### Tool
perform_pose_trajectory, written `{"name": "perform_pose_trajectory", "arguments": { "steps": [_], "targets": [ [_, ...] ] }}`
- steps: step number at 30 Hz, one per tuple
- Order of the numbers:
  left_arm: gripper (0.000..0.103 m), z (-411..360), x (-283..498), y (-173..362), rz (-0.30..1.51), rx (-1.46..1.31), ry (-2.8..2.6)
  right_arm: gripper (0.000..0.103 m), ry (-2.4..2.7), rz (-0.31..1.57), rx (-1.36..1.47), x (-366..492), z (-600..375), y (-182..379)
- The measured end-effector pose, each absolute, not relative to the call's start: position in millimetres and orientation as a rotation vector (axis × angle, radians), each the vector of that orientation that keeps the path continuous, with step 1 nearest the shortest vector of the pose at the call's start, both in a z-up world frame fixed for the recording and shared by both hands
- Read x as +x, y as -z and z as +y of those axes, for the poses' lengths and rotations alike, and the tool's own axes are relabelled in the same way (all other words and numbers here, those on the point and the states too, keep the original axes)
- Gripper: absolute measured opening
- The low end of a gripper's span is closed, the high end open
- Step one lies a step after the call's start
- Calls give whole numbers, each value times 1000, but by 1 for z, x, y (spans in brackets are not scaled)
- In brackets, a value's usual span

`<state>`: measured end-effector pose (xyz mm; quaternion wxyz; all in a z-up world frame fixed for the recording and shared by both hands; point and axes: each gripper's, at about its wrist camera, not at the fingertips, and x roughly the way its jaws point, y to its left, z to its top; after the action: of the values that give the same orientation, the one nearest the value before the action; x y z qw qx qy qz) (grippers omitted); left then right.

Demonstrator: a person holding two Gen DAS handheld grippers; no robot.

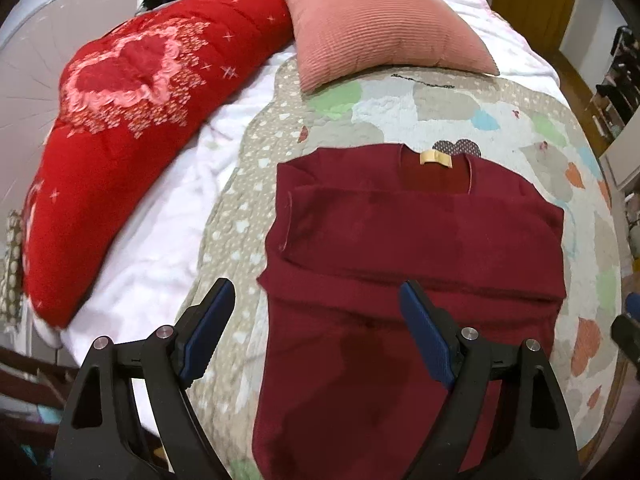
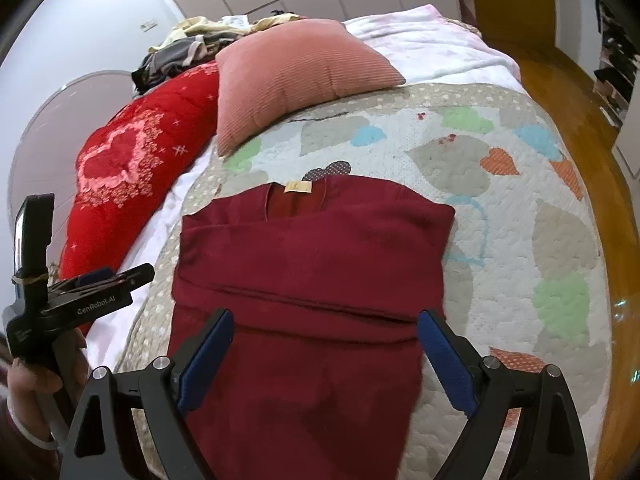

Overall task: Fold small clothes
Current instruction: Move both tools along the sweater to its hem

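At the left, a long red quilted bolster with a pink heart pattern (image 1: 132, 128) lay along the edge of the bed, and a pink ribbed square cushion (image 1: 376, 28) sat beyond it near the head. The left gripper (image 1: 316, 332) hung above the bed with its blue-padded jaws spread wide and nothing between them; its left finger stood over the pastel heart-patterned quilted bedspread (image 1: 460, 108) and its right finger over the garment.

In the middle lay the dark red knitted sweater (image 1: 400, 264), flat on the bedspread, neck and cream label (image 1: 434, 159) away from the cameras, both sleeves seemingly folded across the body into a narrow panel.

To the right, the right gripper (image 2: 324, 356) was likewise released and empty, poised over the sweater's lower half.

Judging from this, the sleeve folds were done and the lengthwise fold remained. The next move probably called for each gripper to drop to a corner of the near hem, out of view below the frames, pinch both layers, and carry the hem up to the collar evenly.
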<state>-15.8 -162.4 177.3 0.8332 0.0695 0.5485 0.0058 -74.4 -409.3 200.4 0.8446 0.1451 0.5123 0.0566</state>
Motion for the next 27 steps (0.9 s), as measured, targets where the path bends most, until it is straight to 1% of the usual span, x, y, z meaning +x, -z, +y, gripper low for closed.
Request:
{"name": "perform_pose_trajectory", "arguments": {
  "steps": [5, 8, 10, 11, 14, 17, 20, 21, 27],
  "targets": [
    [84, -166, -27, -173, 1176, 108, 15, 92, -146, 1067, 274, -83, -424, -218],
    [84, -160, -19, -147, 1186, 86, 112, 92, -106, 1073, 230, -89, -426, -202],
    [84, -147, -16, -135, 1206, 70, 145, 91, -32, 1110, 252, -98, -429, -188],
    [84, -138, -15, -130, 1215, 52, 154, 89, 27, 1155, 286, -105, -430, -179],
    [84, -108, -13, -120, 1262, 32, 139, 89, 90, 1220, 445, -126, -430, -163],
    [84, -95, -20, -117, 1241, 82, 91, 89, 63, 1267, 451, -125, -418, -148],
    [84, -88, -31, -114, 1251, 87, 12, 84, -29, 1286, 409, -110, -404, -140],
    [84, -86, -37, -115, 1257, 84, -23, 84, -76, 1289, 391, -105, -398, -140],
    [84, -95, -68, -136, 1313, 44, -123, 84, -222, 1284, 302, -98, -388, -170]
  ]
}}
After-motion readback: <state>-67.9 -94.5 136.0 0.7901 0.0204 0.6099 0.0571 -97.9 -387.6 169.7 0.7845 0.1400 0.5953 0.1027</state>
